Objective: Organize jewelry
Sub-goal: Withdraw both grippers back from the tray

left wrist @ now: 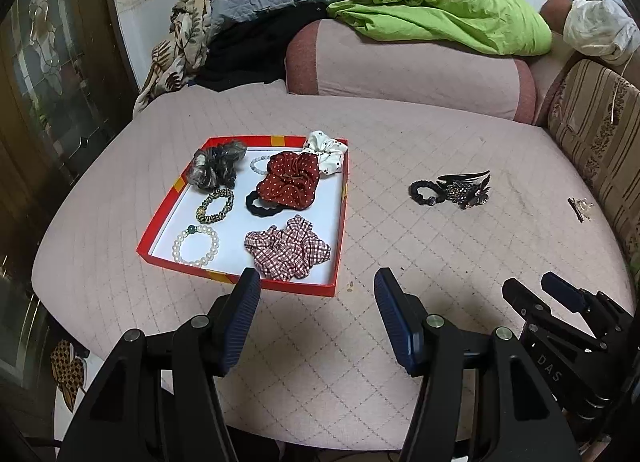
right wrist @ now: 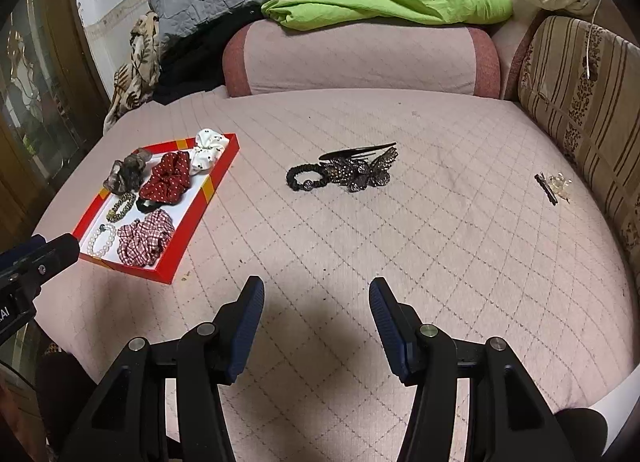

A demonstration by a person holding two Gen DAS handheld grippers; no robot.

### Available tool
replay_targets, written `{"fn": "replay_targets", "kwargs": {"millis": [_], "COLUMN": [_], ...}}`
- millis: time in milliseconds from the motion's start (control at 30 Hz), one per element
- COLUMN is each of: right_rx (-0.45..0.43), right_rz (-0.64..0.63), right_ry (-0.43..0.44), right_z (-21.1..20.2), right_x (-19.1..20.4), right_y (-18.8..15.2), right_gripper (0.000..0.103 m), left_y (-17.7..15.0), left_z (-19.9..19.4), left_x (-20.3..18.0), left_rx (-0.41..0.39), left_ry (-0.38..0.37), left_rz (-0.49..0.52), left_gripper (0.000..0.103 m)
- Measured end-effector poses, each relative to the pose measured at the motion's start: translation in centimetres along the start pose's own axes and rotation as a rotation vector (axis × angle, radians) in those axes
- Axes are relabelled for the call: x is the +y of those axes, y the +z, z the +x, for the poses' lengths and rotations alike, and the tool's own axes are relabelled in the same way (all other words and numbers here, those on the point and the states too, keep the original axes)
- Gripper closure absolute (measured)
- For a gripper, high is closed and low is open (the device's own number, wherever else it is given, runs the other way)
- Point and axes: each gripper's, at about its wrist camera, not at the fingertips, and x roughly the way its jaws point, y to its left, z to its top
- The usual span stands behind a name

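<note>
Three pieces left out on the bed: black beaded hair tie (right wrist: 303, 177), butterfly clip (right wrist: 362, 170), small clear clip (right wrist: 557, 183), all ahead of the right tongs (right wrist: 316, 302). Both tongs, left tongs (left wrist: 316, 290) too, gape empty. Next: grab one, carry it left to the red tray (right wrist: 208, 191).

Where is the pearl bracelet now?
The pearl bracelet lies in the red tray's near-left corner, left of the checked scrunchie, below the gold-patterned hair tie.

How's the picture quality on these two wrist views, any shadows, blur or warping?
Left wrist view: sharp and evenly lit; fisheye bends the red tray edges, corners vignette black. Right wrist view: equally sharp, but a dark shadow falls on the pink quilted cover just ahead of the right gripper; same barrel distortion.
</note>
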Motion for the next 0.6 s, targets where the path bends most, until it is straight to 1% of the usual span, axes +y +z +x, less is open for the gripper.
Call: {"fn": "replay_targets", "kwargs": {"millis": [400,600], "right_rx": [0.014,0.028], "right_rz": [0.005,0.008], "right_ry": [-0.026,-0.034], "right_z": [1.2,1.8], "right_x": [-0.5,-0.5], "right_y": [-0.1,-0.3], "right_gripper": [0.043,0.043], "left_y": [-0.3,-0.5], "left_z": [1.4,1.8], "left_x": [-0.8,-1.1], "left_rx": [0.032,0.045], "left_ry": [-0.005,-0.023], "left_rz": [0.025,0.031], "left_gripper": [0.045,0.045]}}
